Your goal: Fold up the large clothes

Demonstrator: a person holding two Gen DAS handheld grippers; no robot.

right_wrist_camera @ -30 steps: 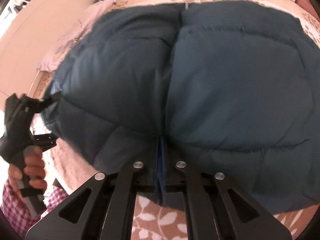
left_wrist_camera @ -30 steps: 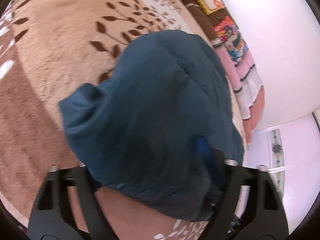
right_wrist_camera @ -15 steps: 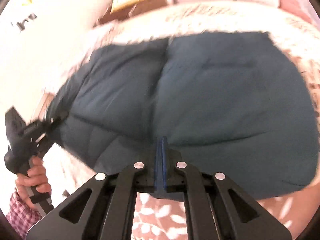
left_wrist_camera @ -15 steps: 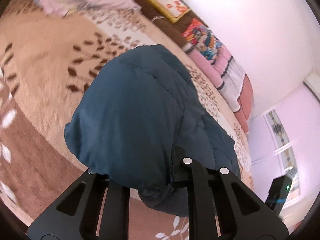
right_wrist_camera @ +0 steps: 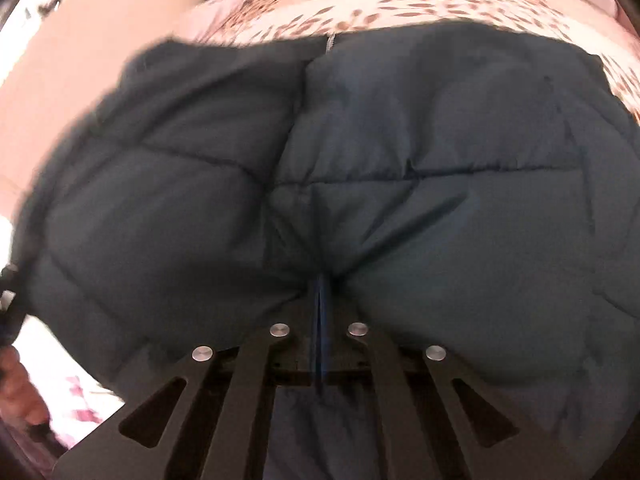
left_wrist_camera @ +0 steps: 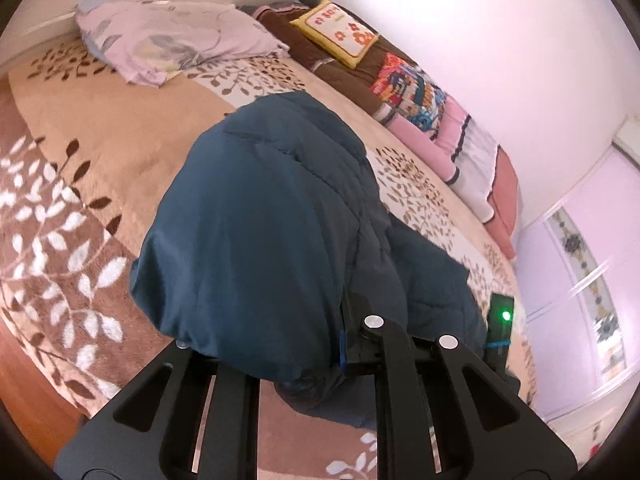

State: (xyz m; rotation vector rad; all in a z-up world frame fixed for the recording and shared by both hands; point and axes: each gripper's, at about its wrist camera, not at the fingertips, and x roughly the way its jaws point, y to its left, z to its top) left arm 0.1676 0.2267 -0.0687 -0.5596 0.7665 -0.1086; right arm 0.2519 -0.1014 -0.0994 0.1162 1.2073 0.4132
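A dark teal quilted puffer jacket [left_wrist_camera: 264, 224] lies on the bed and is lifted at its near edge. My left gripper [left_wrist_camera: 340, 354] is shut on the jacket's edge, with fabric draped over its left finger. In the right wrist view the jacket [right_wrist_camera: 400, 208] fills most of the frame. My right gripper [right_wrist_camera: 320, 320] is shut on the jacket's hem, its blue pads pressed together on the fabric. The right gripper's body shows in the left wrist view [left_wrist_camera: 500, 320] with a green light.
The bed has a beige and brown leaf-patterned blanket [left_wrist_camera: 80, 168]. A lilac floral pillow [left_wrist_camera: 172, 40] lies at the far end. Folded blankets and cushions [left_wrist_camera: 400, 80] line the wall side. A hand [right_wrist_camera: 16, 384] shows at the left edge.
Both grippers have moved back with the jacket edge held, so more of the bed shows in the left view. The left gripper closed on the fabric. The jacket fills more of the right view.
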